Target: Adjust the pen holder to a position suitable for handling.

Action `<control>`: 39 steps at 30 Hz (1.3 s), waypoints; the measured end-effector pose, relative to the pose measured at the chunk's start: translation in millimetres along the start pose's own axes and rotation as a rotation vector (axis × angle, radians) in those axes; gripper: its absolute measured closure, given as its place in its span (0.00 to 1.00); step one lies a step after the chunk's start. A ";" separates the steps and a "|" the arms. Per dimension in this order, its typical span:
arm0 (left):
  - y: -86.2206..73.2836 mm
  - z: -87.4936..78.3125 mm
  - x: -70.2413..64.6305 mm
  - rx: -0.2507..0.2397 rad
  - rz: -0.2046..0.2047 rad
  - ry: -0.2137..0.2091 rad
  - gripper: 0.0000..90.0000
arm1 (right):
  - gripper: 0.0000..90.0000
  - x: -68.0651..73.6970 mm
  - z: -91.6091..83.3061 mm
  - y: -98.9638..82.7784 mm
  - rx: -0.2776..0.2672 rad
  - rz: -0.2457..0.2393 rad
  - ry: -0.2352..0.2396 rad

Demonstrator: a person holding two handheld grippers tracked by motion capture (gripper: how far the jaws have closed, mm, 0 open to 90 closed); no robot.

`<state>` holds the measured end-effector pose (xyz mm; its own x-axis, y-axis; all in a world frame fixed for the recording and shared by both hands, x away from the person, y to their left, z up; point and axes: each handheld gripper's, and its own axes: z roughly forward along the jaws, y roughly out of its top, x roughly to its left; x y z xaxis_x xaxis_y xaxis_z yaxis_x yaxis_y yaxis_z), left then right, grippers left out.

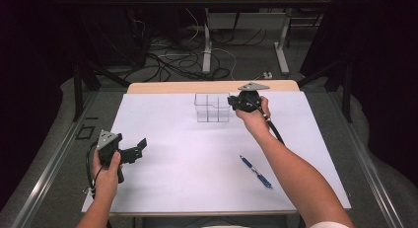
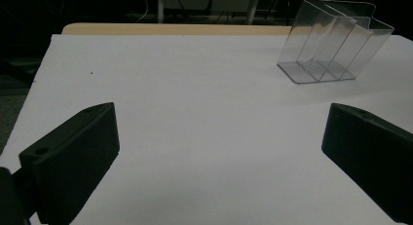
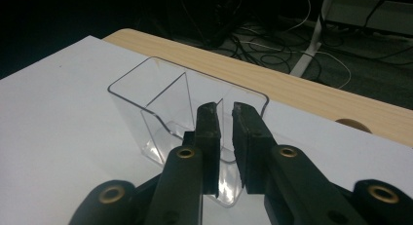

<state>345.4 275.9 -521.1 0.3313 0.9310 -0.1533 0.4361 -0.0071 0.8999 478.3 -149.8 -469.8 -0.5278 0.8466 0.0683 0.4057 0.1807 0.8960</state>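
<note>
A clear plastic container (image 1: 212,108) with inner dividers stands at the far middle of the white table top (image 1: 197,164). My right gripper (image 1: 232,102) is at its right wall. In the right gripper view the jaws are closed to a thin slit over the container (image 3: 146,103), with its wall in that slit; my right gripper (image 3: 226,119) is shut on it. A blue pen (image 1: 256,171) lies on the near right of the table. My left gripper (image 1: 140,148) is held low at the near left, open and empty. Ahead of my left gripper (image 2: 219,152) the container (image 2: 331,45) stands off to the right.
The wooden table edge (image 1: 212,86) runs behind the white sheet. Beyond it are table legs (image 1: 207,50) and loose cables (image 1: 167,60) on the floor. A metal rail (image 1: 54,164) runs along the left side.
</note>
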 end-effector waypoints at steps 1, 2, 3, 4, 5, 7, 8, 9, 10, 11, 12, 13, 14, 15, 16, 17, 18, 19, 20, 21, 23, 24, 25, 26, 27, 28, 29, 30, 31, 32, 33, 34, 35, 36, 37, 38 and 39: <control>0.0 0.0 0.4 0.001 0.001 0.001 0.00 | 0.88 0.4 -1.2 -0.5 0.002 -0.008 0.003; 0.0 0.1 0.7 0.002 0.000 0.001 0.00 | 0.87 1.4 -2.0 -0.9 0.001 -0.003 0.012; -0.1 0.1 0.9 0.003 0.000 0.002 0.00 | 0.86 2.1 -2.8 -1.4 0.002 -0.005 0.017; -0.2 0.1 1.1 0.004 0.001 0.002 0.00 | 0.85 2.3 -3.7 -1.8 0.004 -0.011 0.021; -0.4 0.0 1.4 0.004 0.001 0.003 0.00 | 0.82 3.6 -4.1 -2.6 0.000 -0.006 0.023; -0.6 -0.1 1.6 0.006 -0.001 0.004 0.00 | 0.77 4.1 -6.1 -4.7 0.001 -0.008 0.024; -0.6 -0.2 1.5 0.006 -0.005 0.005 0.00 | 0.75 4.6 -7.0 -6.0 0.004 -0.003 0.031; -0.7 -0.2 1.6 0.007 -0.005 0.005 0.00 | 0.74 4.8 -7.4 -7.6 0.001 -0.006 0.026; -0.7 -0.1 1.7 0.007 -0.003 0.005 0.00 | 0.72 4.5 -8.4 -9.0 -0.001 -0.010 0.029; -0.8 0.2 1.5 0.005 -0.003 0.004 0.00 | 0.71 5.1 -9.9 -10.0 0.003 -0.005 0.031; -0.8 0.1 1.3 0.006 -0.002 0.004 0.00 | 0.70 5.0 -11.0 -11.3 0.009 -0.005 0.026; -0.8 -0.1 1.0 0.007 -0.002 0.003 0.00 | 0.69 4.1 -11.8 -12.2 0.011 -0.011 0.028; -0.8 -0.2 0.8 0.007 -0.003 0.004 0.00 | 0.68 3.5 -13.1 -13.1 0.017 -0.010 0.029; -0.7 -0.4 0.8 0.007 -0.003 0.003 0.00 | 0.67 3.0 -13.6 -14.1 0.015 -0.008 0.032; -0.7 -0.5 0.8 0.007 -0.001 0.004 0.00 | 0.66 2.6 -14.5 -15.1 0.020 -0.010 0.032; -0.7 -0.5 0.8 0.008 -0.001 0.004 0.00 | 0.65 2.4 -15.1 -16.1 0.019 -0.012 0.033; -0.6 -0.5 0.8 0.008 0.000 0.005 0.00 | 0.64 2.6 -16.8 -17.0 0.028 -0.011 0.036; -0.5 -0.5 1.0 0.006 0.001 0.006 0.00 | 0.63 2.4 -17.4 -18.3 0.027 -0.011 0.037; -0.4 -0.7 0.8 0.006 0.000 0.006 0.00 | 0.61 2.2 -19.1 -19.4 0.032 -0.014 0.039; -0.4 -0.8 0.6 0.005 0.000 0.006 0.00 | 0.60 2.6 -20.7 -20.7 0.035 -0.014 0.043; -0.4 -1.1 -0.2 0.007 -0.001 0.004 0.00 | 0.58 3.0 -24.2 -23.7 0.044 -0.016 0.054; -0.4 -1.1 -0.4 0.006 0.002 0.004 0.00 | 0.58 2.7 -25.8 -25.5 0.042 -0.023 0.061; -0.4 -1.1 -0.5 0.005 0.002 0.004 0.00 | 0.57 2.1 -27.5 -27.0 0.031 -0.032 0.067; -0.4 -1.0 -0.7 0.005 0.002 0.004 0.00 | 0.57 1.9 -29.9 -28.3 0.029 -0.029 0.074; -0.3 -1.1 -0.8 0.007 0.003 0.004 0.00 | 0.57 1.6 -32.5 -29.3 0.034 -0.024 0.081; -0.4 -1.0 -0.8 0.006 0.003 0.005 0.00 | 0.56 1.2 -35.0 -30.2 0.031 -0.020 0.087; -0.4 -1.1 -0.8 0.006 0.003 0.004 0.00 | 0.55 1.3 -38.3 -30.9 0.030 -0.006 0.096; -0.4 -1.0 -0.7 0.006 0.003 0.005 0.00 | 0.53 0.8 -40.5 -31.9 0.019 0.000 0.101; -0.4 -1.2 -0.6 0.008 0.003 0.005 0.00 | 0.51 0.5 -43.3 -32.7 0.022 0.002 0.107; -0.4 -1.2 -0.7 0.007 0.003 0.005 0.00 | 0.49 0.8 -46.0 -33.7 0.018 0.010 0.109; -0.4 -1.1 -0.8 0.007 0.003 0.005 0.00 | 0.45 0.4 -49.6 -34.9 0.009 0.010 0.102; -0.4 -1.1 -1.0 0.005 0.003 0.006 0.00 | 0.43 0.6 -51.8 -35.5 0.010 0.017 0.101; -0.2 -1.3 -1.1 0.007 0.003 0.005 0.00 | 0.36 0.8 -57.1 -37.3 0.001 0.019 0.088; -0.3 -1.2 -1.3 0.006 0.004 0.005 0.00 | 0.36 0.8 -57.1 -37.3 0.001 0.019 0.088; -0.3 -1.2 -1.5 0.006 0.004 0.005 0.00 | 0.33 1.3 -60.1 -37.9 0.006 0.024 0.078; -0.3 -1.3 -1.6 0.006 0.004 0.004 0.00 | 0.31 1.5 -62.9 -38.5 0.015 0.024 0.071; -0.2 -1.3 -1.7 0.006 0.004 0.004 0.00 | 0.28 2.0 -65.7 -38.9 0.027 0.021 0.067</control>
<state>343.6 274.8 -520.5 0.3297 0.9324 -0.1478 0.4401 -0.0134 0.8979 412.5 -188.0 -475.7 -0.5674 0.8151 0.1170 0.4370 0.1777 0.8817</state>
